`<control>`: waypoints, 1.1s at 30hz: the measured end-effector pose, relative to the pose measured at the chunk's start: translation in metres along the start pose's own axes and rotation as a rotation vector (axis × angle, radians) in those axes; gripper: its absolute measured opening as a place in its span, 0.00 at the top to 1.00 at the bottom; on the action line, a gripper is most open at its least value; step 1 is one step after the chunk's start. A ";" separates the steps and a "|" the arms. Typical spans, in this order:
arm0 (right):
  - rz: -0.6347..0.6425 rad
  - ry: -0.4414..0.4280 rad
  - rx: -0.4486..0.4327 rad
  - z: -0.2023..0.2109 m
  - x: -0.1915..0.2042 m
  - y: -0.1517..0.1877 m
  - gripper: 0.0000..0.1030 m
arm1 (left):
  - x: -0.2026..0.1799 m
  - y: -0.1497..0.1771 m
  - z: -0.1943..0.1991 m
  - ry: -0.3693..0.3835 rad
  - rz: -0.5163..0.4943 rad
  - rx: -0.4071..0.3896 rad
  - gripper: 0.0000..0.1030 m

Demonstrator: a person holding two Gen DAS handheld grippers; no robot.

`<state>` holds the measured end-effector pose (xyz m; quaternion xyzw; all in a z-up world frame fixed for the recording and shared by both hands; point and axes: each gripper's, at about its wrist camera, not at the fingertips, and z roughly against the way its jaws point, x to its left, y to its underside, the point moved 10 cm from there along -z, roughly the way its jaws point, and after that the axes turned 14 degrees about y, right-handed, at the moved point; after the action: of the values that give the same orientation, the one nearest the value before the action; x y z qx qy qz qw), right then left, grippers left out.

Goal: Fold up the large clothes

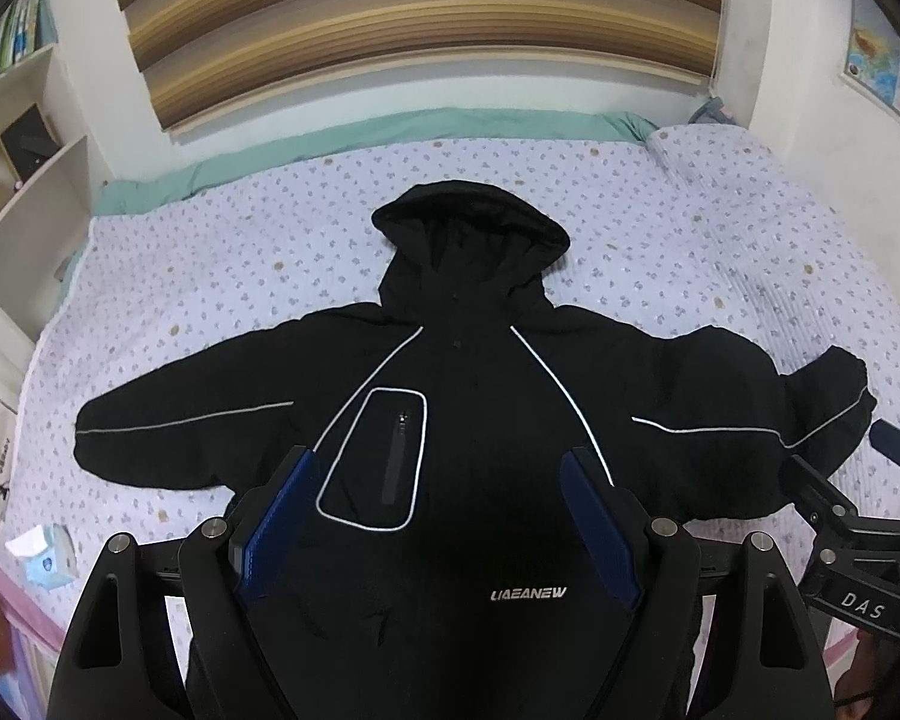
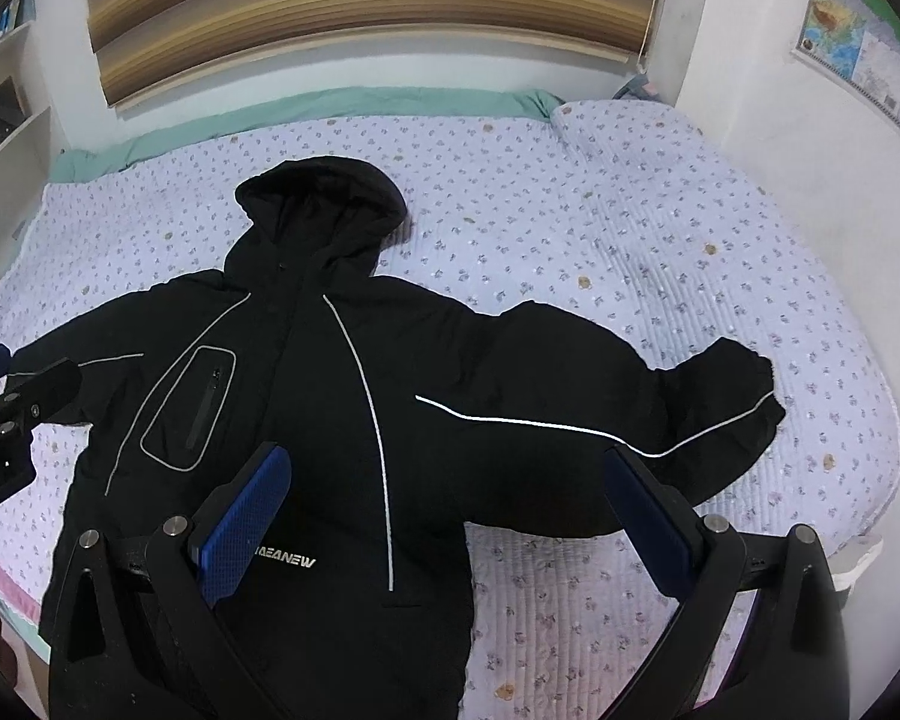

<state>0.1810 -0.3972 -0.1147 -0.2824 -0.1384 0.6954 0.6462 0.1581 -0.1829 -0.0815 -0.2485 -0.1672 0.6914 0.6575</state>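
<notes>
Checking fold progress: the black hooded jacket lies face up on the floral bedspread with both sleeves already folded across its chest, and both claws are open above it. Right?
Not quite. The left wrist view shows both sleeves of the jacket still spread outward on the bedspread, not folded across the chest. The rest holds: left claw and right claw are open above it.

My fingers (image 2: 243, 534) wear dimpled blue rubbery pads; the hooded jacket (image 1: 480, 420) is matt black cloth with shiny piping, on a quilted bedspread (image 2: 570, 210).
</notes>
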 end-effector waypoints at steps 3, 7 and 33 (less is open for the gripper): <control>-0.051 -0.053 0.046 -0.014 -0.012 0.005 0.00 | -0.007 -0.001 -0.010 0.026 -0.015 0.012 0.19; -0.076 0.017 0.096 -0.056 -0.055 0.020 0.00 | -0.024 0.008 -0.042 0.072 -0.039 0.075 0.19; -0.501 0.069 0.374 -0.264 -0.300 0.073 0.12 | -0.162 0.016 -0.275 0.279 -0.172 0.431 0.19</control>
<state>0.2736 -0.7451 -0.3031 -0.1392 -0.0516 0.5180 0.8424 0.3017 -0.3714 -0.2965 -0.1806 0.0560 0.6117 0.7682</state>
